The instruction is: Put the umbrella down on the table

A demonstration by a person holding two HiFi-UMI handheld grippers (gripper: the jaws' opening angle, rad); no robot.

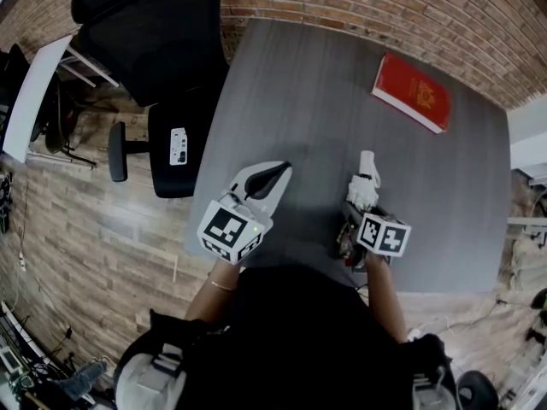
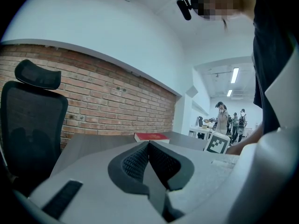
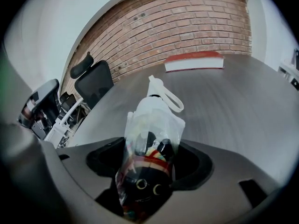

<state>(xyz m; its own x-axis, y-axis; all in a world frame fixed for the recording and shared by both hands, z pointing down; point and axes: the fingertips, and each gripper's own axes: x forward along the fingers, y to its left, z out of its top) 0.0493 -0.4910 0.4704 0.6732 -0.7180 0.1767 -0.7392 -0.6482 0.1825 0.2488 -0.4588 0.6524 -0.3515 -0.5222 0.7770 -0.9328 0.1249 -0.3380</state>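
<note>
Above the near edge of a grey table (image 1: 299,101), the right gripper (image 1: 362,196) clamps a folded umbrella (image 3: 152,134) wrapped in a clear sleeve. Its white strap end points out toward a red book (image 1: 410,92) at the far side. The left gripper (image 2: 148,149) hovers alongside, jaws pressed together with nothing between them. Whether the umbrella touches the tabletop cannot be told. The task looks unfinished: laying it flat and opening the jaws remain.
</note>
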